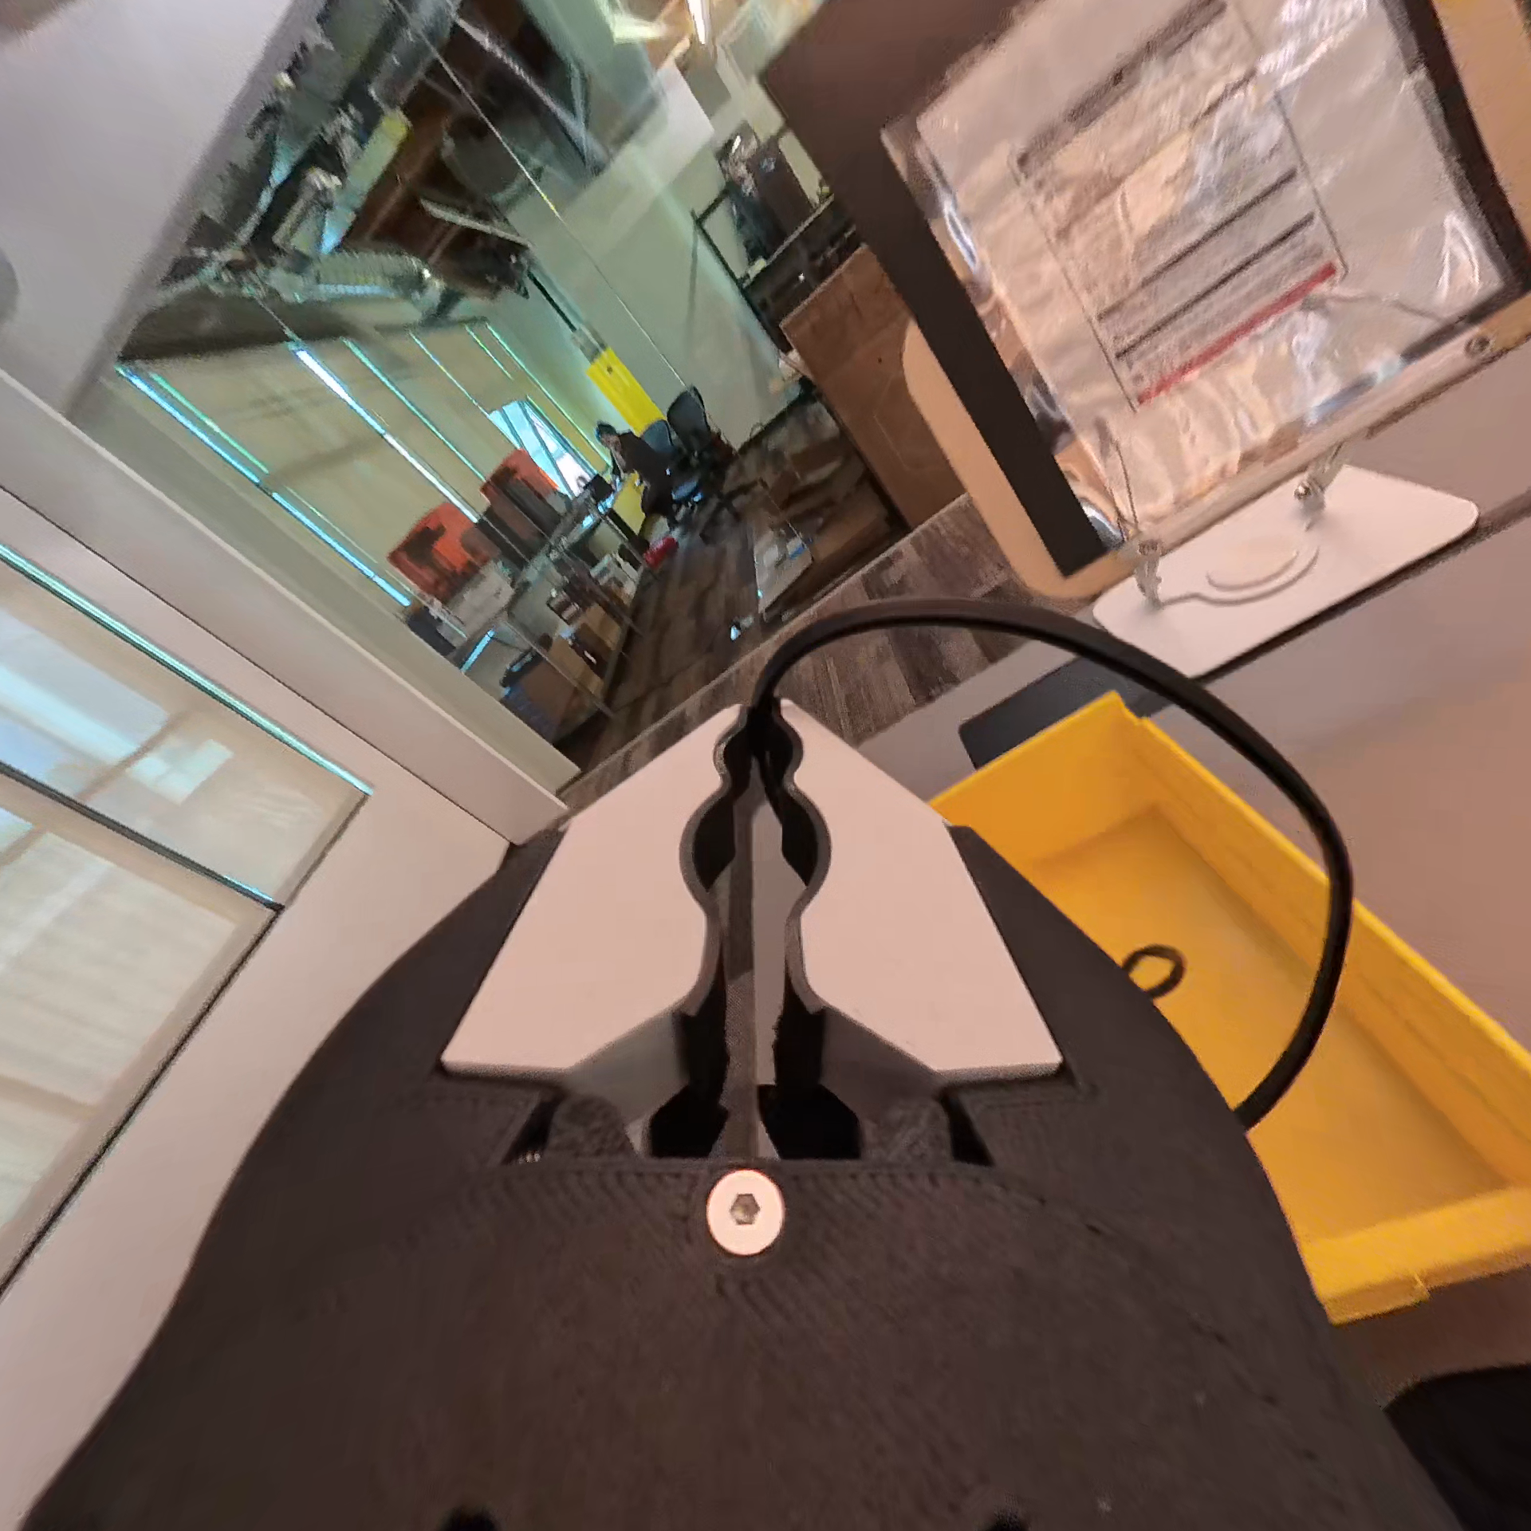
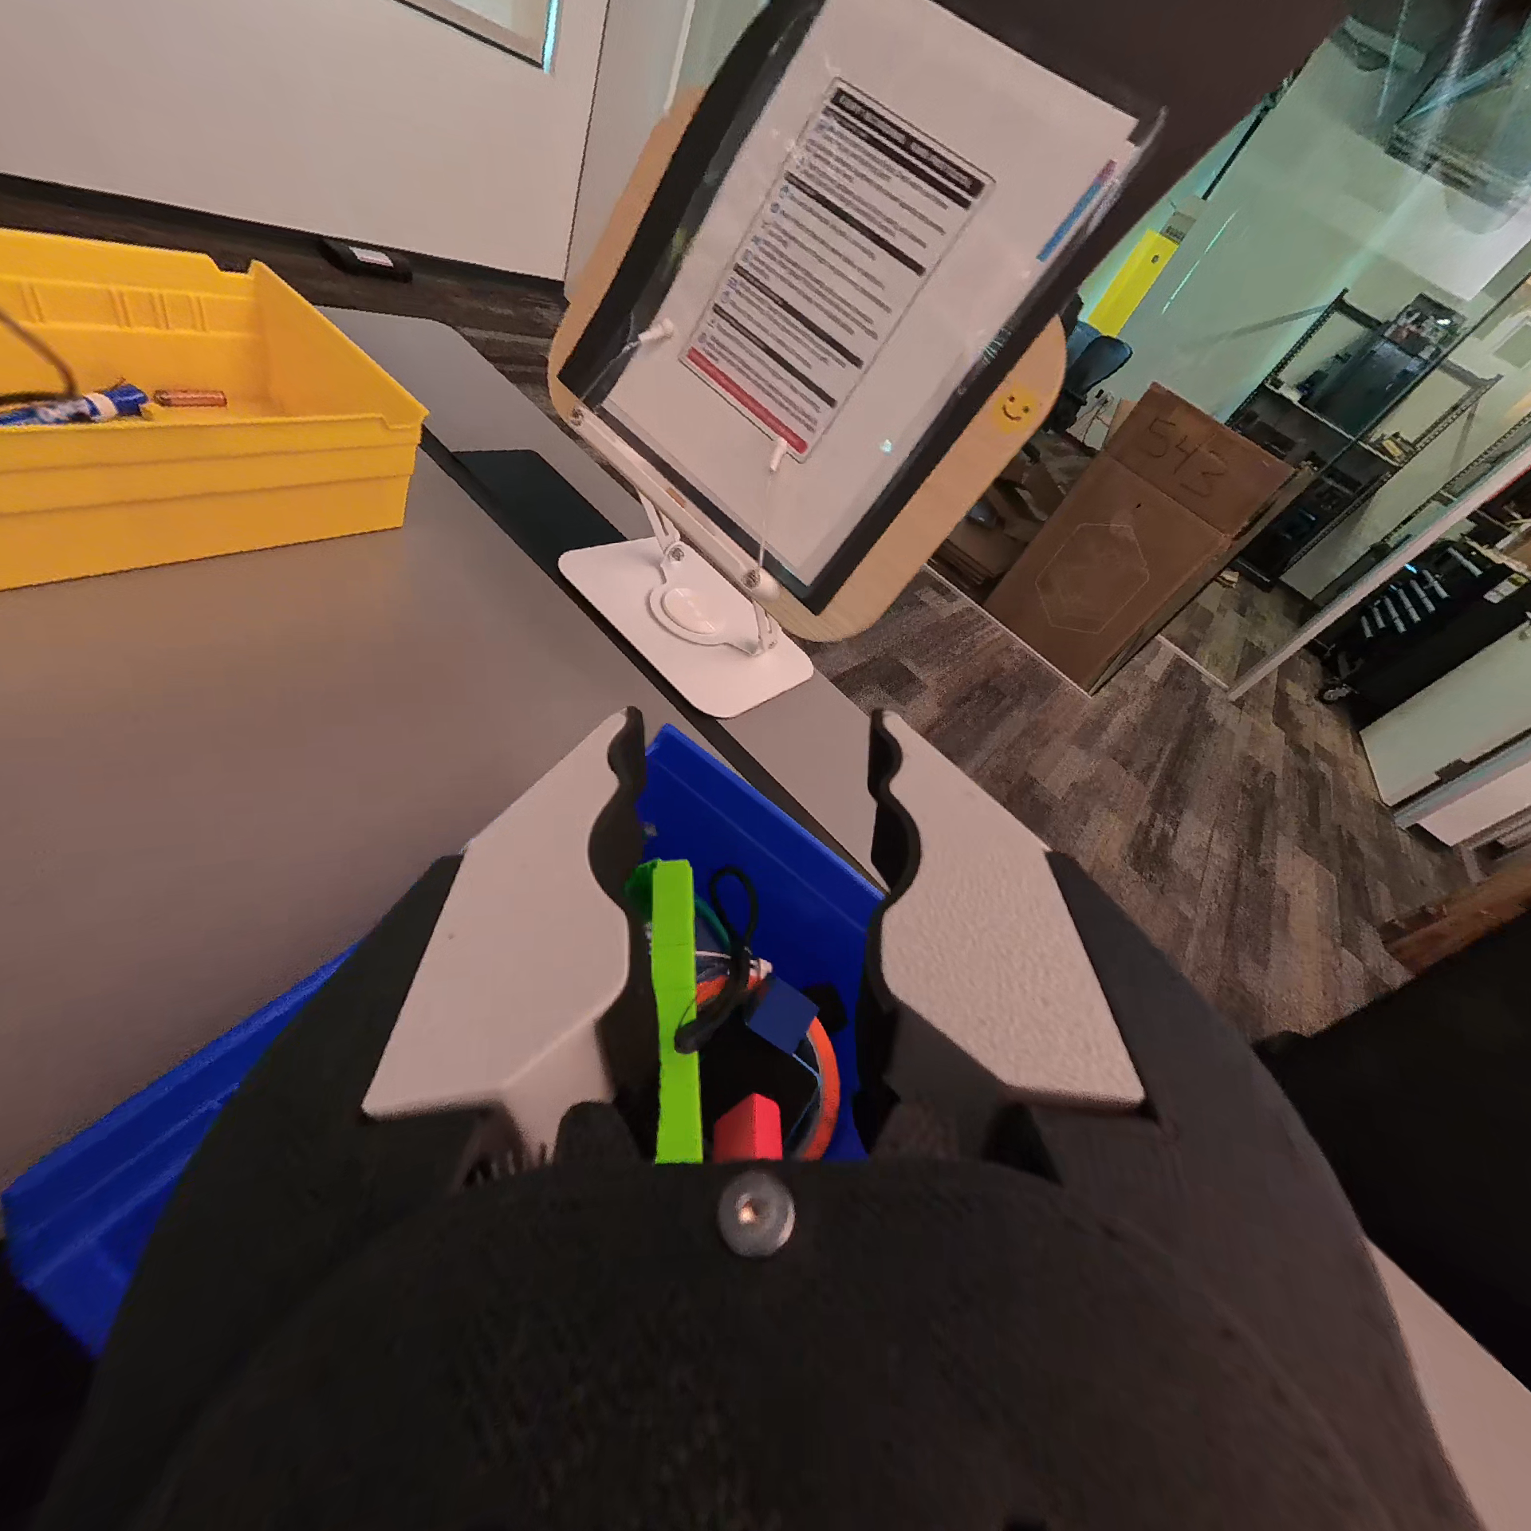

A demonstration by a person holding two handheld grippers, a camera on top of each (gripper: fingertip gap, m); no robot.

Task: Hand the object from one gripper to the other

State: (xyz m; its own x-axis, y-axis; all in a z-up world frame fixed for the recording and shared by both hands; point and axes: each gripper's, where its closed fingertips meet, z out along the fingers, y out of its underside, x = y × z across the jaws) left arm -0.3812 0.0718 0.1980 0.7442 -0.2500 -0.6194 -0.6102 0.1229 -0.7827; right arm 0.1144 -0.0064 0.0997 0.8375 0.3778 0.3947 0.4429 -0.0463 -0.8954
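The left gripper is closed on a black ring, a thin rubber loop pinched at the very tips of its fingers, so most of the loop hangs free to the right of the tips. That grip looks deliberate: it leaves a wide open arc for a second tool to take. Below and to the right of this gripper lies one yellow bin, with a single small black ring on its floor. Beyond it a white stand carries one plastic-covered sheet. The right gripper is spread wide and holds nothing, which suits a receiver waiting for the pass. It hovers right over one blue bin; between its fingers show a green bar, a red block, a blue block and a black cord, one of each as far as I can tell. Ahead of its tips stands the same stand, and far to the left sits the yellow bin with a blue-and-white item and a copper-coloured stick. The two tools are apart, so the handover is not yet made; the free side of the ring must reach the open jaws.
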